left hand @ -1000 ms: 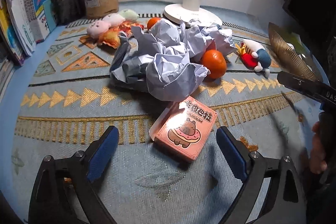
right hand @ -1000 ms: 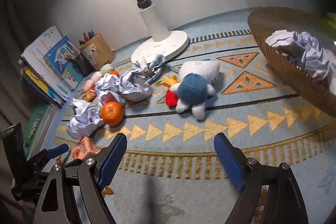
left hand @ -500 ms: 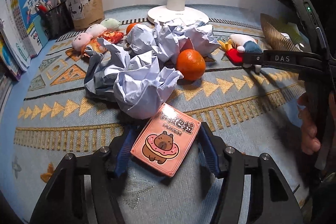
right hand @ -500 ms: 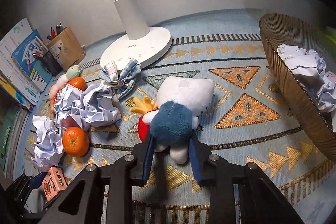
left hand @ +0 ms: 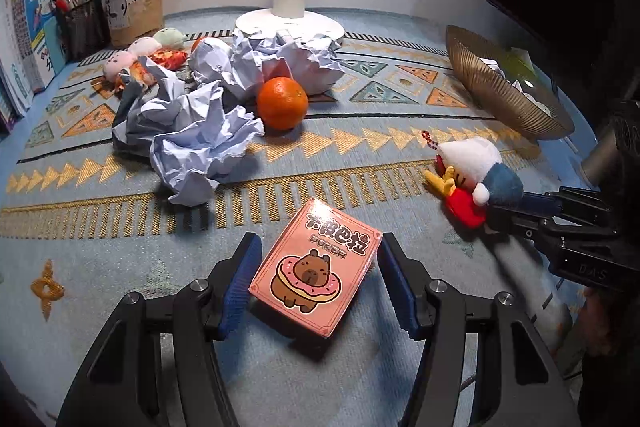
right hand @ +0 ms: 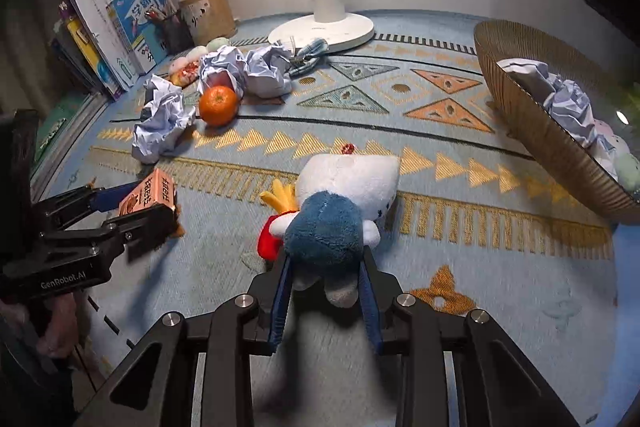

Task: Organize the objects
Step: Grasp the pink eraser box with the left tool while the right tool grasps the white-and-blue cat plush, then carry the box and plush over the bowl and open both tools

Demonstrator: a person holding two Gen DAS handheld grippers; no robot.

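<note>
Blue patterned cloth (left hand: 360, 155) covers my desk under the lamp's glare. My left gripper (left hand: 318, 281) has closed to a middling width on the pink card box (left hand: 316, 269) with the capybara in a doughnut; both blue pads press its long sides, and it hangs tilted just above the cloth, casting a shadow beneath it. In the right wrist view the box sits at nine o'clock, pinched in those same tongs (right hand: 136, 205).

My right gripper (right hand: 326, 293) has closed narrow on the plush toy (right hand: 340, 203), a white figure with a blue cap and a red part; the pads squeeze the blue cap from either side. From the left wrist view the toy (left hand: 474, 173) lies at three o'clock, the right tongs biting it from the right.

Beyond the box, at eleven o'clock, lie crumpled paper balls (left hand: 200, 143) with a mandarin (left hand: 282, 103) touching them. Behind them stand the white lamp base (left hand: 290, 23), small plush pieces (left hand: 140, 59) and two pen holders (left hand: 132, 7) beside upright books (left hand: 36, 27). A ribbed brown basket (left hand: 500, 91) sits at two o'clock, with crumpled paper (right hand: 560, 95) inside it.

A second ago both pairs of jaws stood wide with nothing in them; the box lay flat on the cloth and the toy sat near the lamp base. Since then both have closed, each on its object, and the toy has been drawn well clear of the paper heap.
</note>
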